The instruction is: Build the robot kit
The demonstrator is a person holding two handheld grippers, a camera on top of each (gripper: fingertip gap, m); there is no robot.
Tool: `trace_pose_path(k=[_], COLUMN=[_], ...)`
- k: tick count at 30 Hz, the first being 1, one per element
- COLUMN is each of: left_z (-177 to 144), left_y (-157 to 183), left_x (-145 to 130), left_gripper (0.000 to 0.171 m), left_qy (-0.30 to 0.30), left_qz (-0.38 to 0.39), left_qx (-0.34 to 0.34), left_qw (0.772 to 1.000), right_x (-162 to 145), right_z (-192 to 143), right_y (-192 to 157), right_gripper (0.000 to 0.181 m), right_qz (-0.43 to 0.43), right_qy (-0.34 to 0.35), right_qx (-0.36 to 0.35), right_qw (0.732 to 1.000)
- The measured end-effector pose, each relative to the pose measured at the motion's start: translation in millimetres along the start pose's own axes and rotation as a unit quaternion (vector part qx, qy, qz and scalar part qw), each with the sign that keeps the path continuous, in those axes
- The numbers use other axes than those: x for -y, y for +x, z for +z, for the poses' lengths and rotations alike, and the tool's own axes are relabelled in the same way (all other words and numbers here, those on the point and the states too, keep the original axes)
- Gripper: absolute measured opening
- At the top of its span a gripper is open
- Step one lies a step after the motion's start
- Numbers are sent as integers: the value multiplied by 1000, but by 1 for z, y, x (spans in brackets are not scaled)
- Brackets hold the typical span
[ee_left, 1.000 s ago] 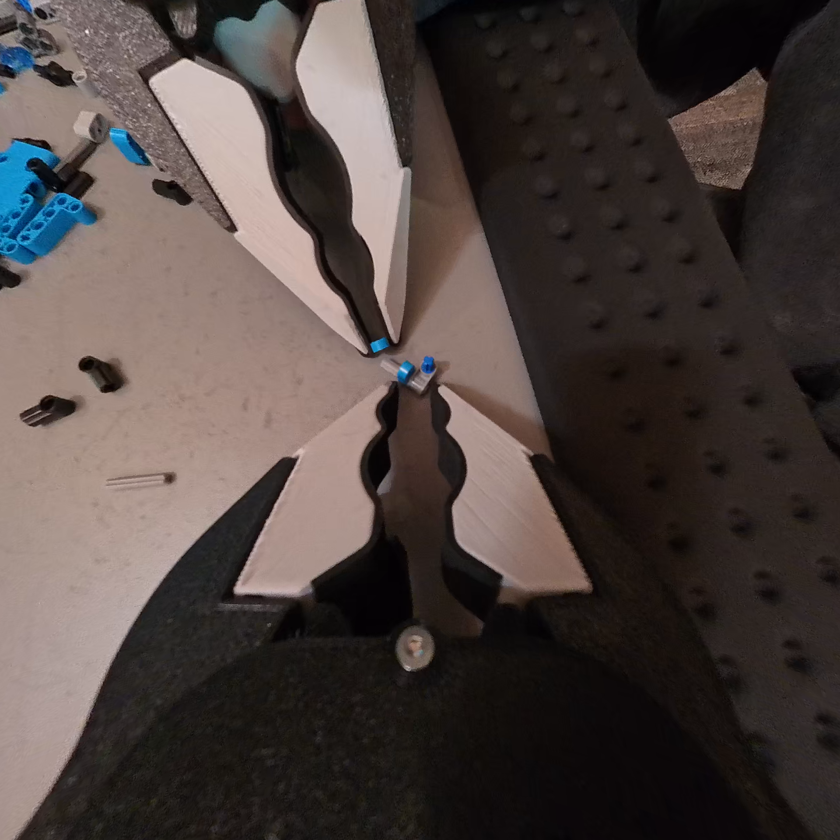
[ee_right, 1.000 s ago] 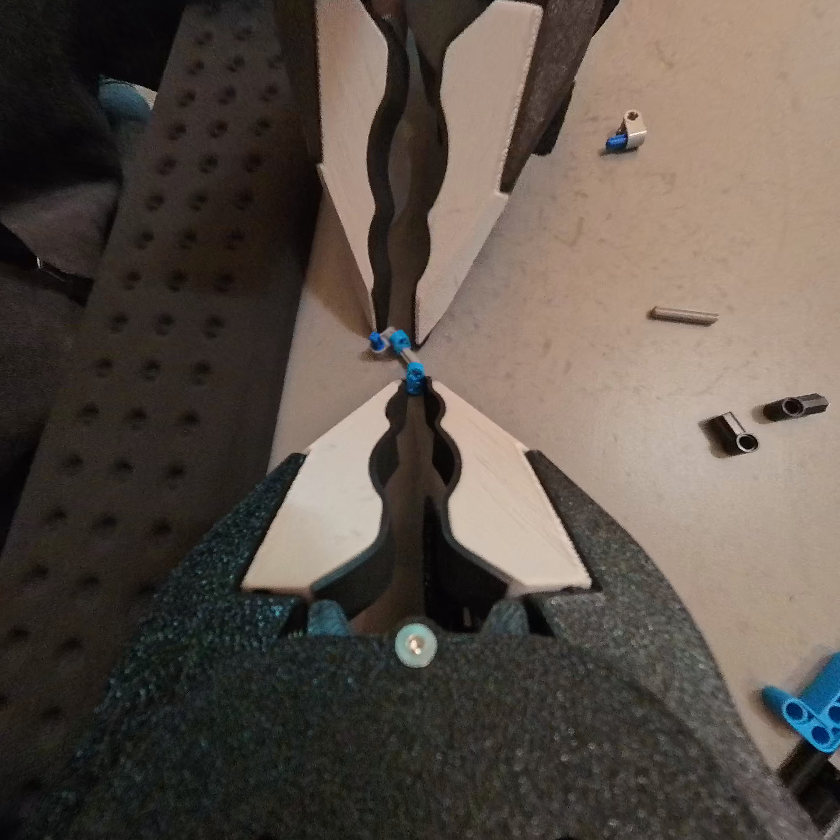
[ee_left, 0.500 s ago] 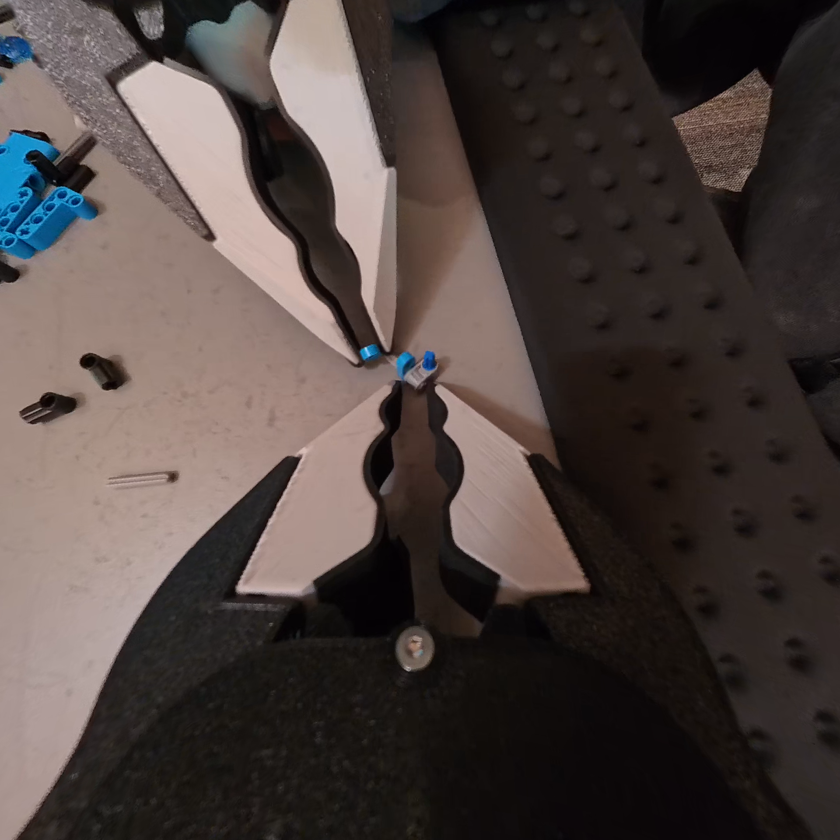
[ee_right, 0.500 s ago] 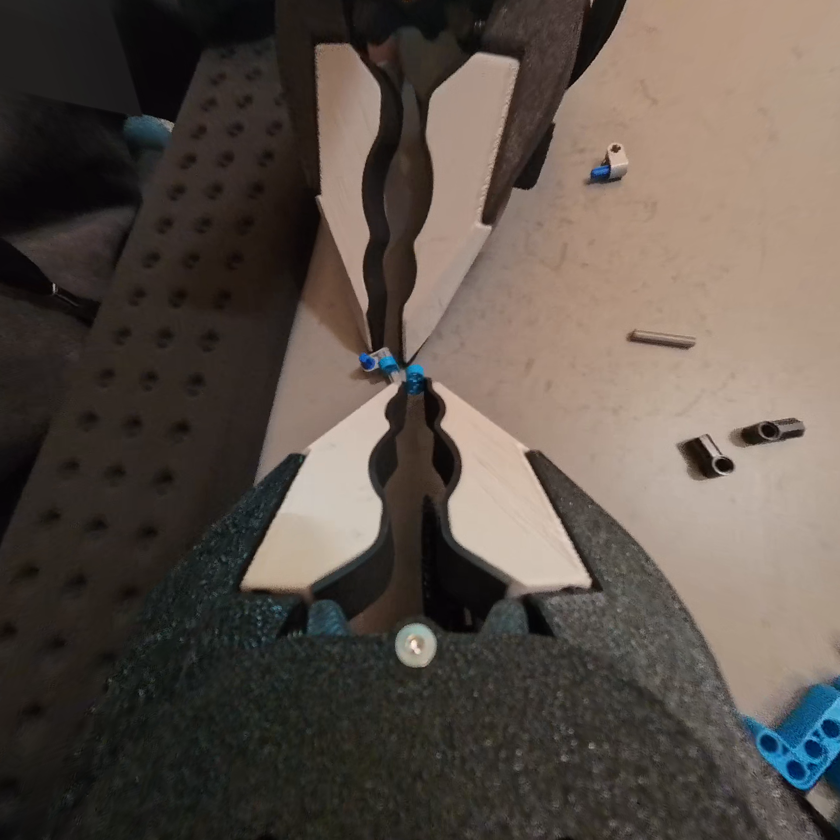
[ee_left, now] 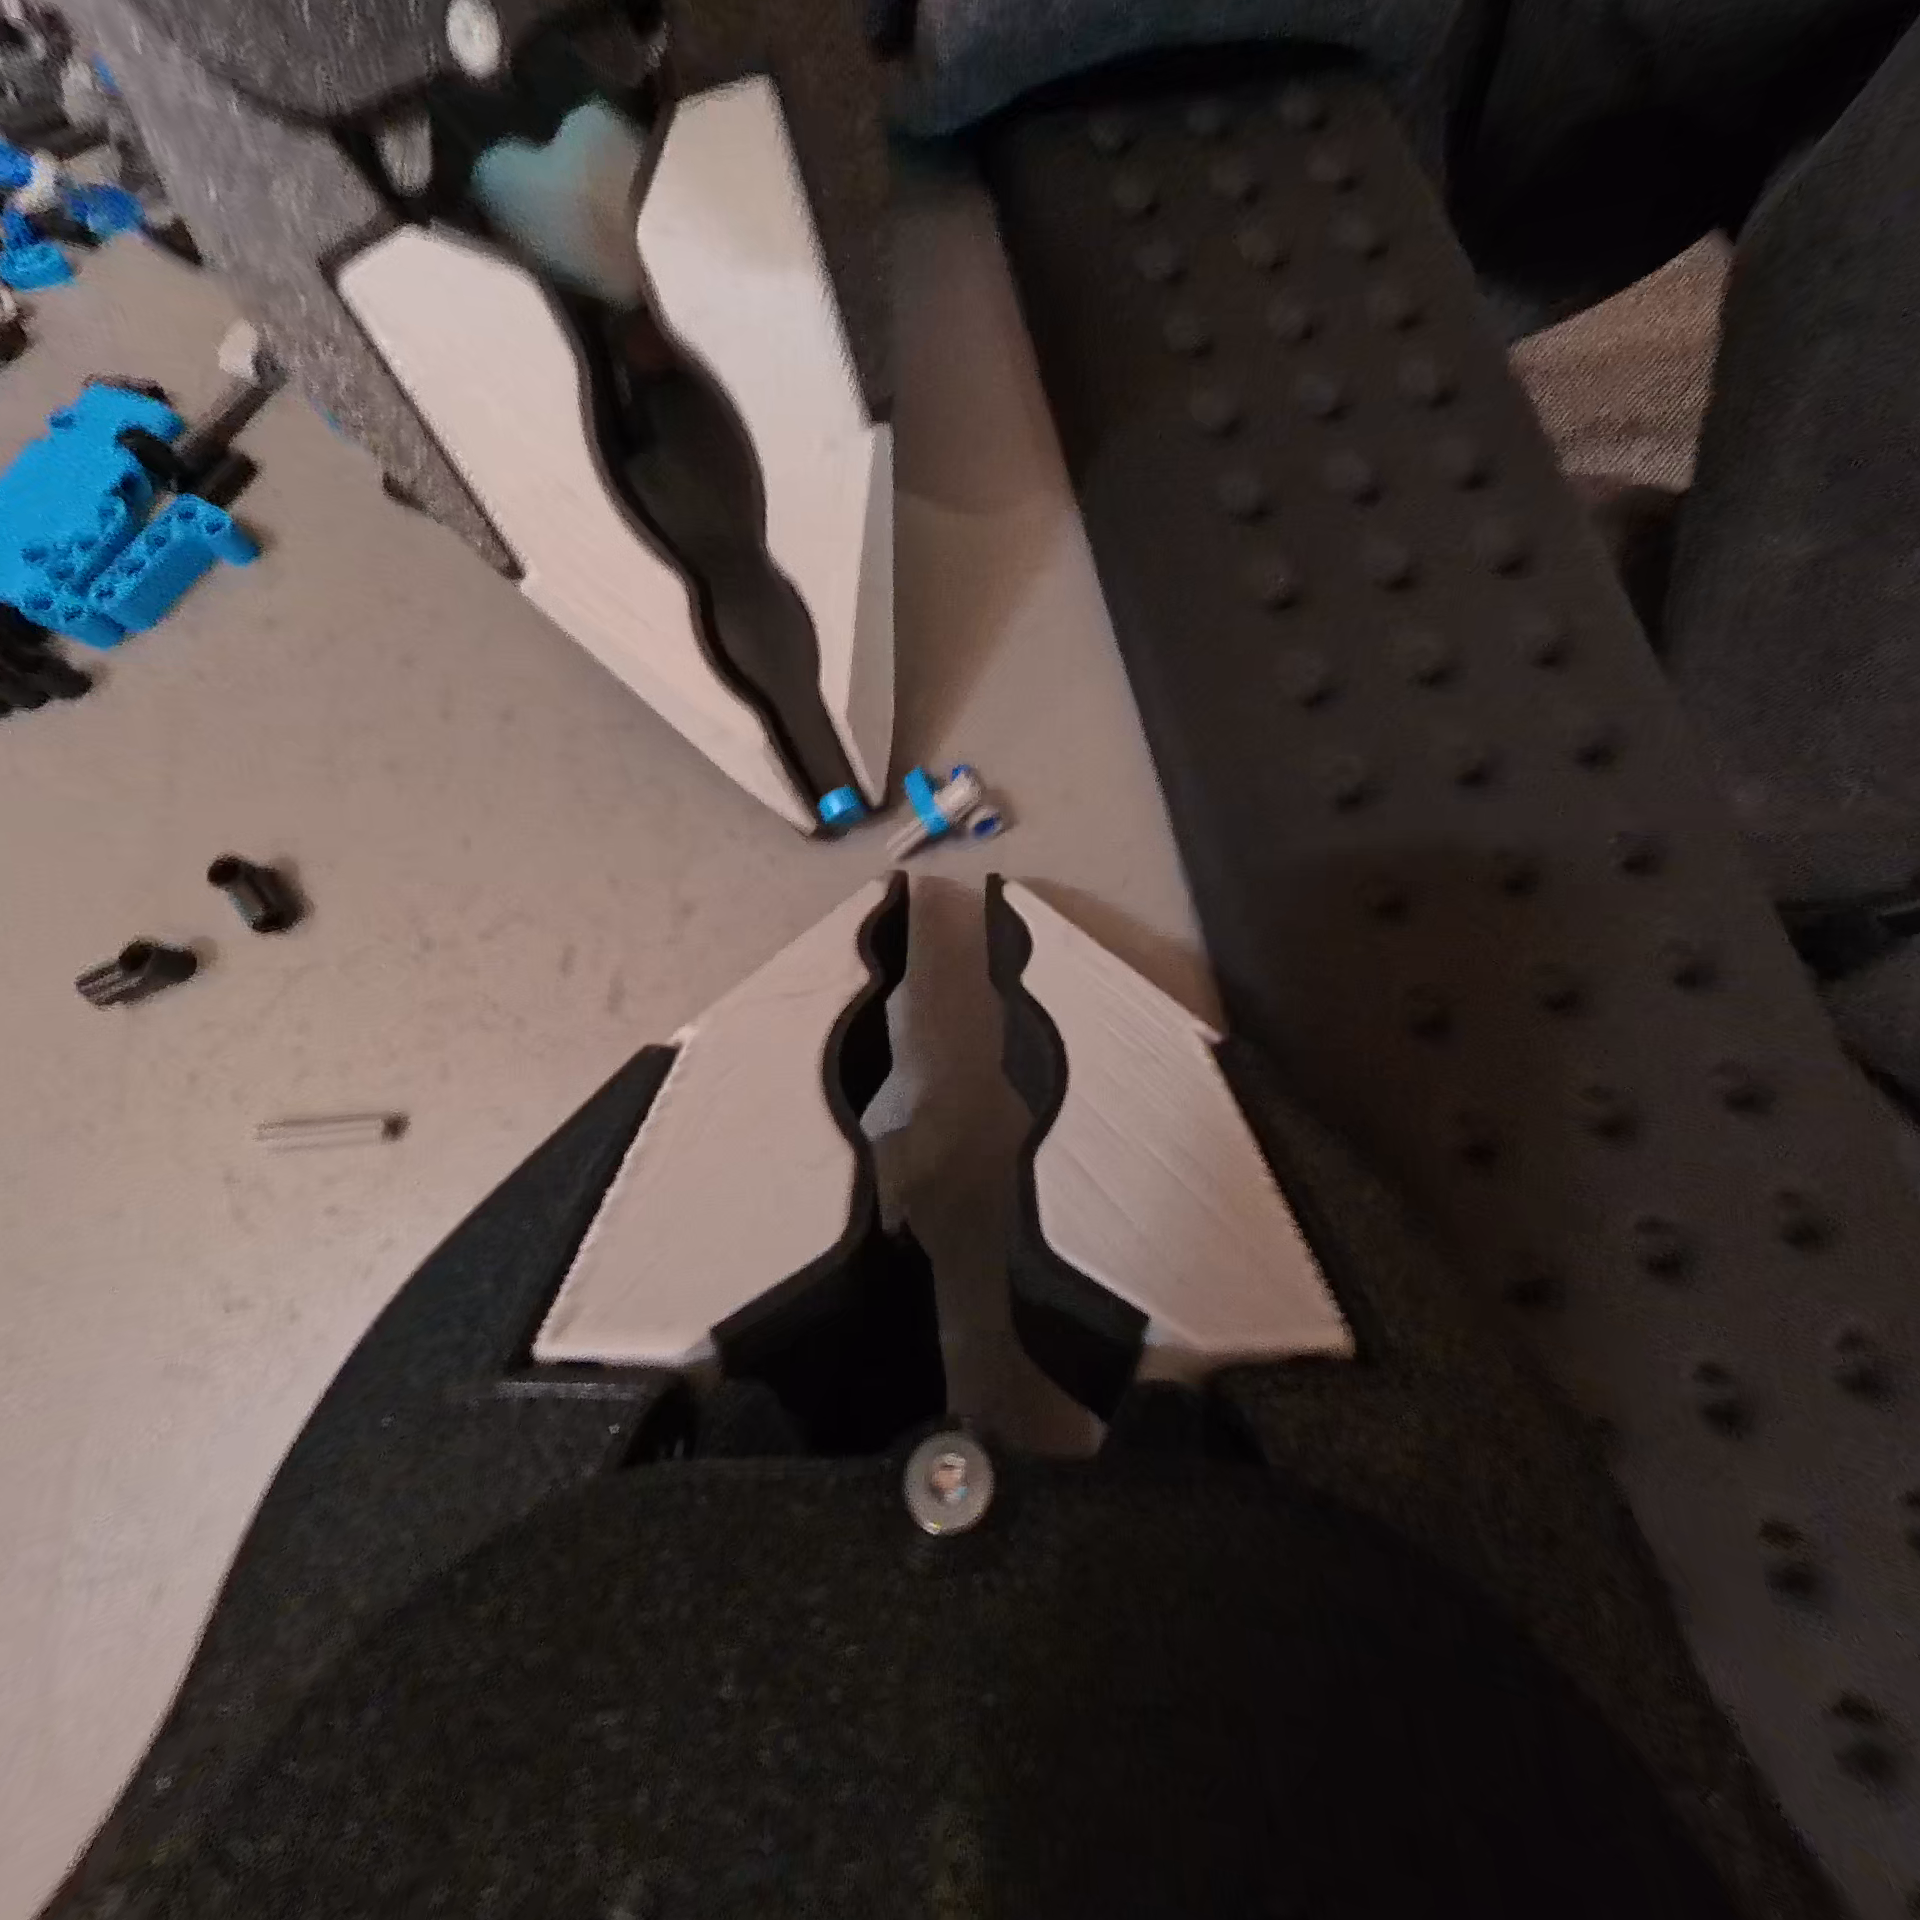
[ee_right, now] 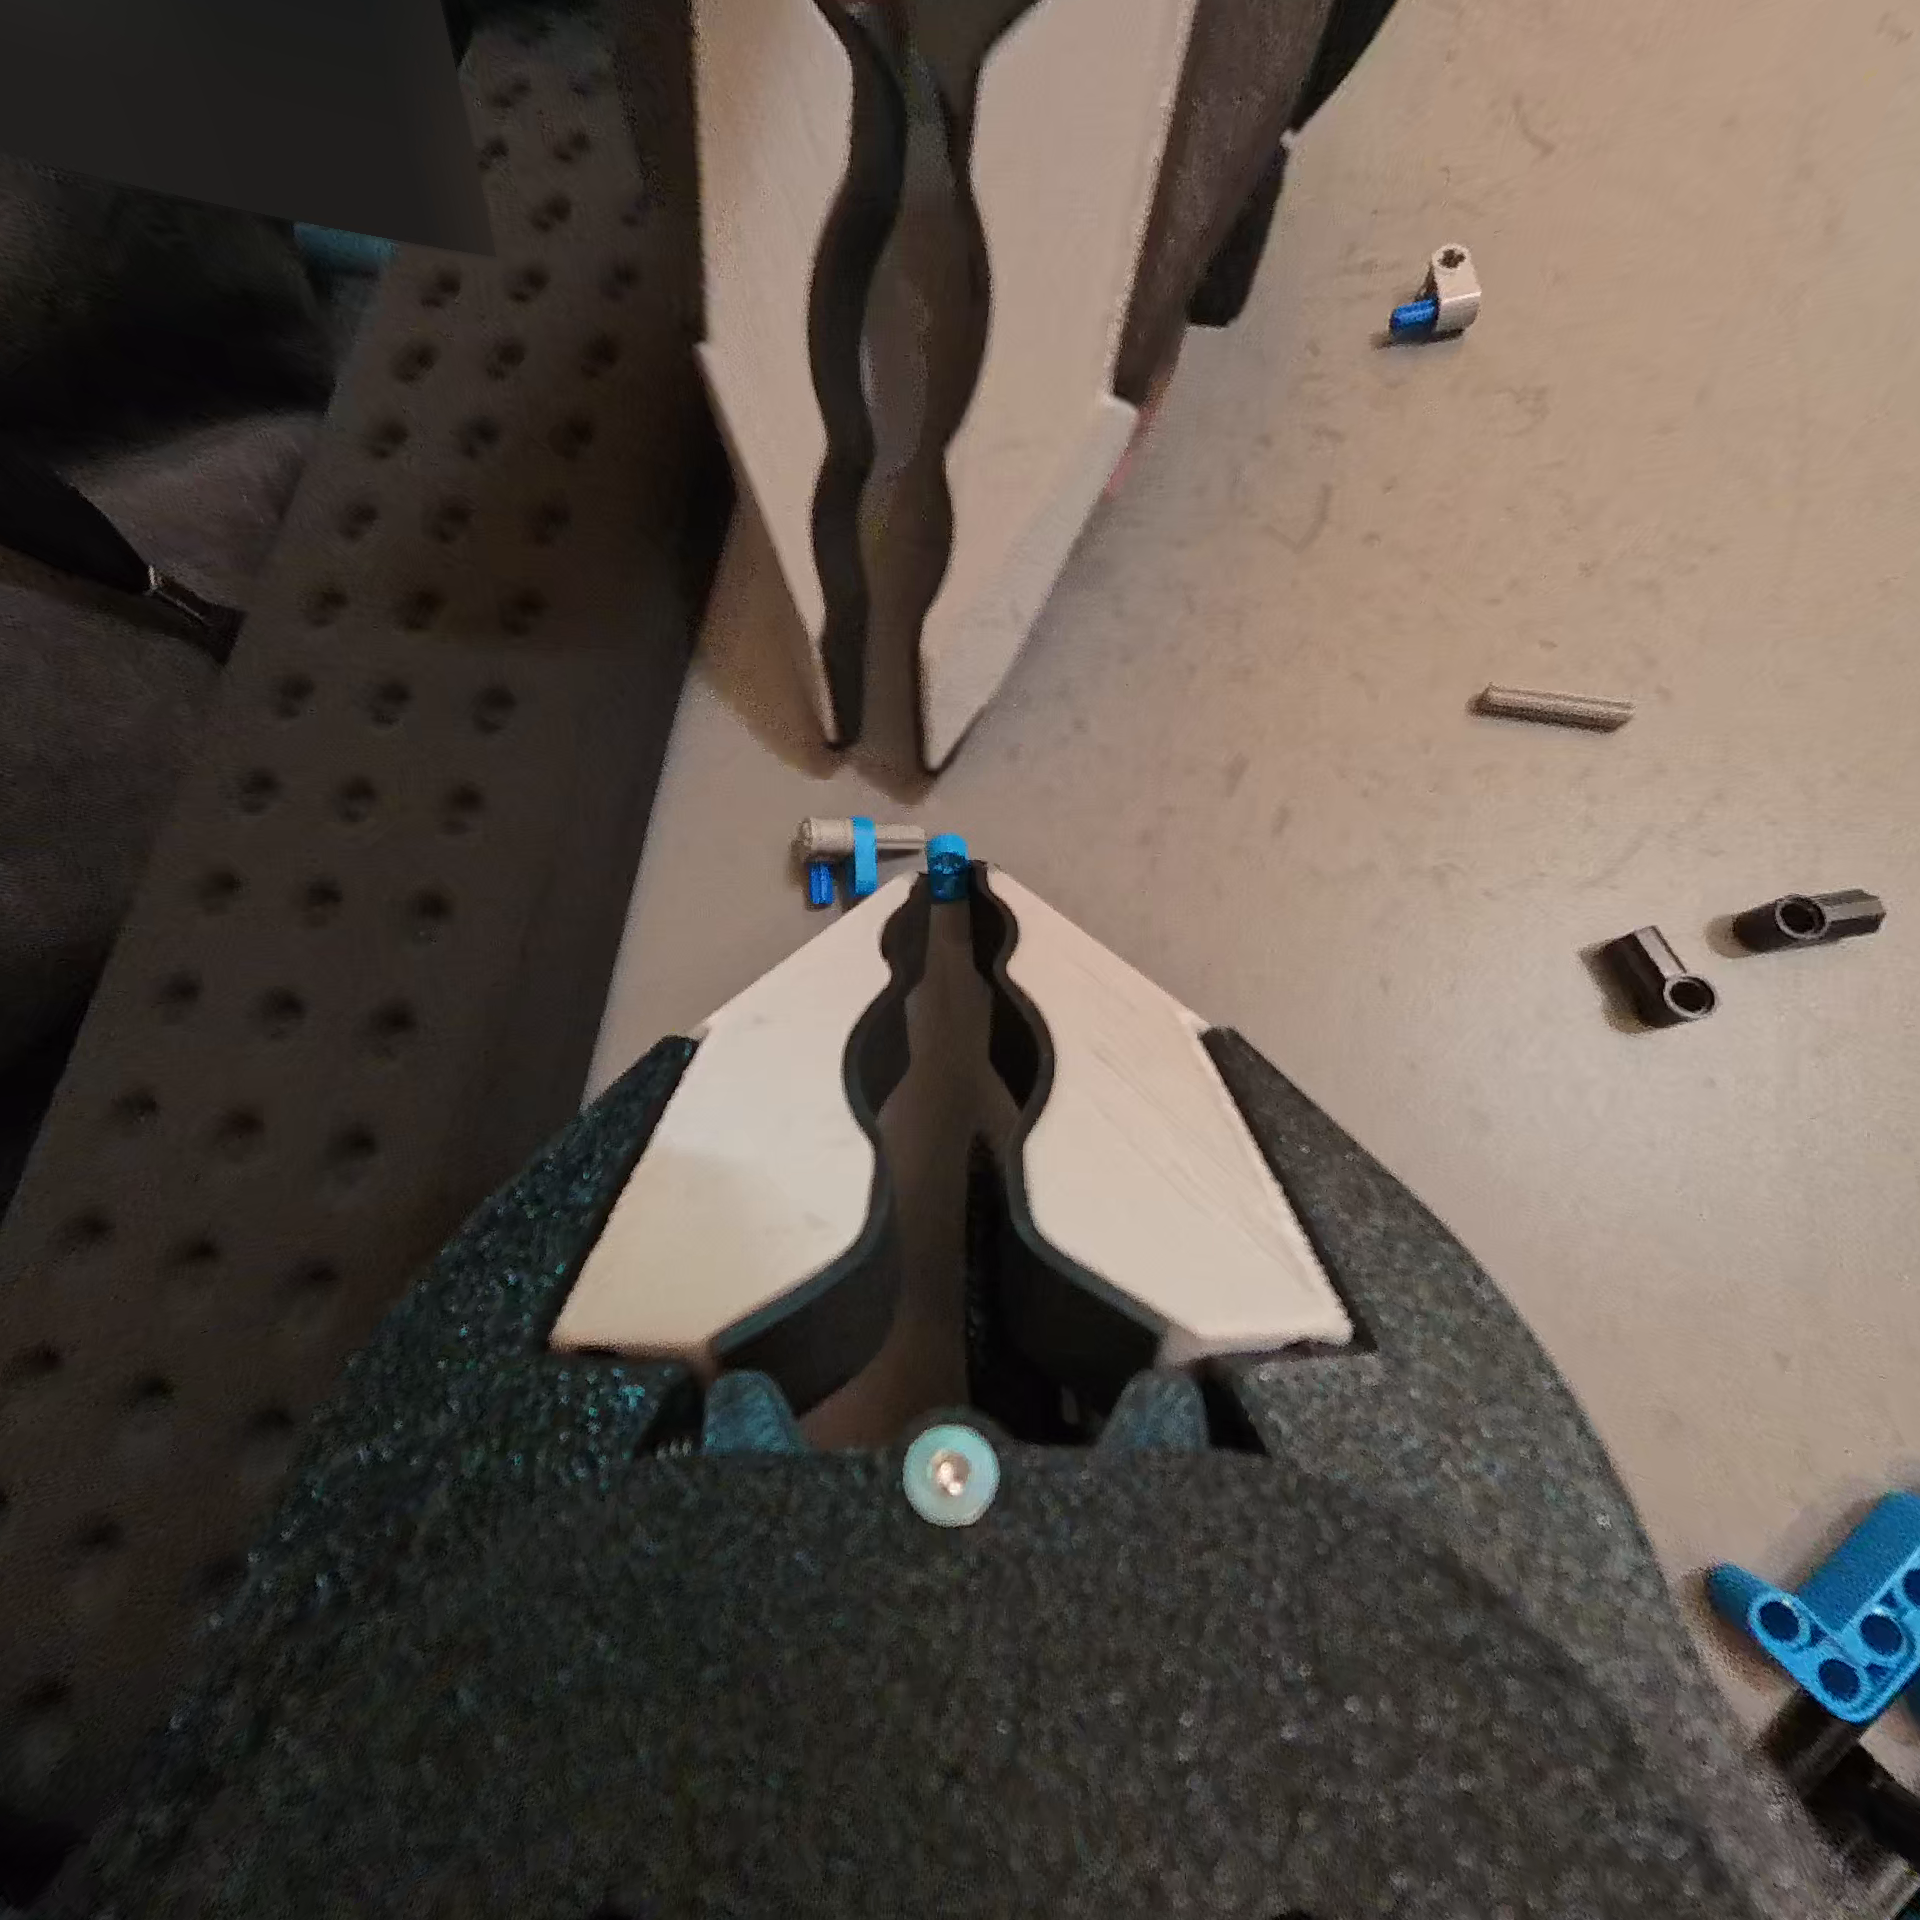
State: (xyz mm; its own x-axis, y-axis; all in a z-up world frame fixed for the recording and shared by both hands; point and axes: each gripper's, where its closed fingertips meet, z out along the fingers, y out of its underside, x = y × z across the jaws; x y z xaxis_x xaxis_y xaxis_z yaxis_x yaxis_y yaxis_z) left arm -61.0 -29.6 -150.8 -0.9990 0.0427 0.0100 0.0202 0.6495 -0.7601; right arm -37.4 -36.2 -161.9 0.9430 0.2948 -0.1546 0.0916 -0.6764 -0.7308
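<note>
Left gripper (ee_left: 943, 881): fingers now slightly parted, empty; the grey-and-blue assembly (ee_left: 943, 808) has dropped free just beyond its tips, apparently resting on the table (ee_left: 436, 748). Beyond the assembly, right gripper (ee_right: 948, 871) pinches a blue pin (ee_right: 945, 864).

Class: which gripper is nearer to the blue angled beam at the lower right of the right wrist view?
Right. The blue angled beam lies close beside the right gripper, to its right and behind its jaws. The left gripper faces it from farther across the table.
</note>
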Motion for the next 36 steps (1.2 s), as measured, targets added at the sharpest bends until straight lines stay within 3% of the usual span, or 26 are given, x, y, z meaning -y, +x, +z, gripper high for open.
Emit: trace_pose_path(k=[4,9,11,18,22,30,36], left_z=[5,11,15,6,5,5,4], left_y=[1,-5,-6,-21,-17,-14,-11], left_x=[19,15,7,-7,-8,-7,-6], left_gripper=[13,17,25,24,6,6,6], left_qy=[17,-4,-21,-34,-26,-13,-4], left_qz=[-25,-82,-79,-75,-89,-127,-175], left_qx=[32,76,82,103,70,26,-18], left_qw=[999,994,993,991,993,992,984], right_x=[-2,-2,-3,4,11,11,21], right_z=[-1,-2,-2,4,1,-6,-20], right_y=[-1,-1,-5,-12,-9,-4,-2], right_gripper=[7,7,7,7,6,7,7], right_qz=[-12,-17,-16,-33,-42,-98,-226], right_qy=[-2,-1,-3,-2,13,3,-10], right_qx=[-12,-13,-3,-10,-27,-77,-179], right_qw=[1000,1000,1000,999,999,992,957])
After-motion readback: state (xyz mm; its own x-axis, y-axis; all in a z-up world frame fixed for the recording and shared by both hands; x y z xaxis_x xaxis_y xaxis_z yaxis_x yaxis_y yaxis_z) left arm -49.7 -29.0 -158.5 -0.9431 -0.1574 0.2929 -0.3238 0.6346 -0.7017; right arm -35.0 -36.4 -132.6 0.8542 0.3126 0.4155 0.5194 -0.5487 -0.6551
